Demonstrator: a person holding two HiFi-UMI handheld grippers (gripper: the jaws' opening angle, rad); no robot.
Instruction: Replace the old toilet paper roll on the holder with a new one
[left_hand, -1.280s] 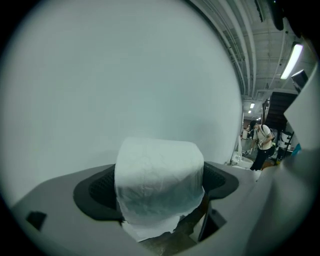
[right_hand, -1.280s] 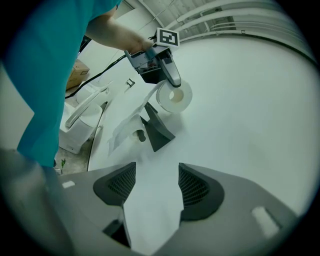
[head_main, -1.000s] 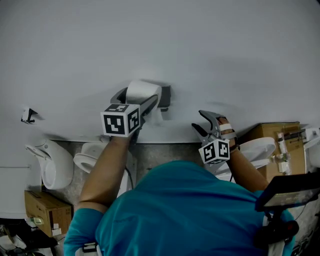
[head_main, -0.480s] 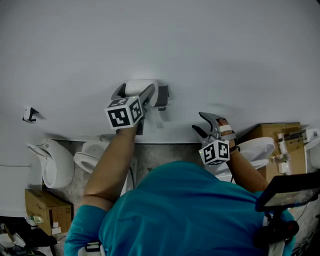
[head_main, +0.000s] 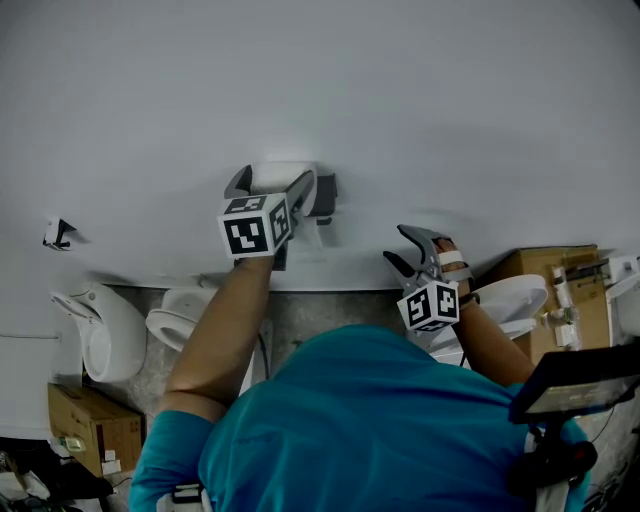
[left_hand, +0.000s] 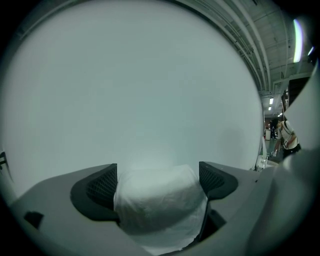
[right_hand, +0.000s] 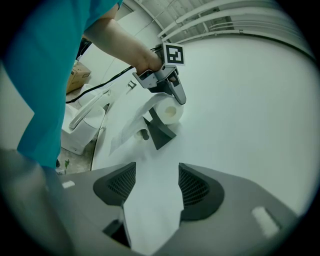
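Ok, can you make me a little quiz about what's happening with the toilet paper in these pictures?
1. True or false: the left gripper is closed on the toilet paper roll.
2. Pick one. The dark holder is fixed to: A the white wall, B a cardboard box, C a toilet.
3. What colour is the person's shirt?
Key: 1 true; 2 A; 3 teal.
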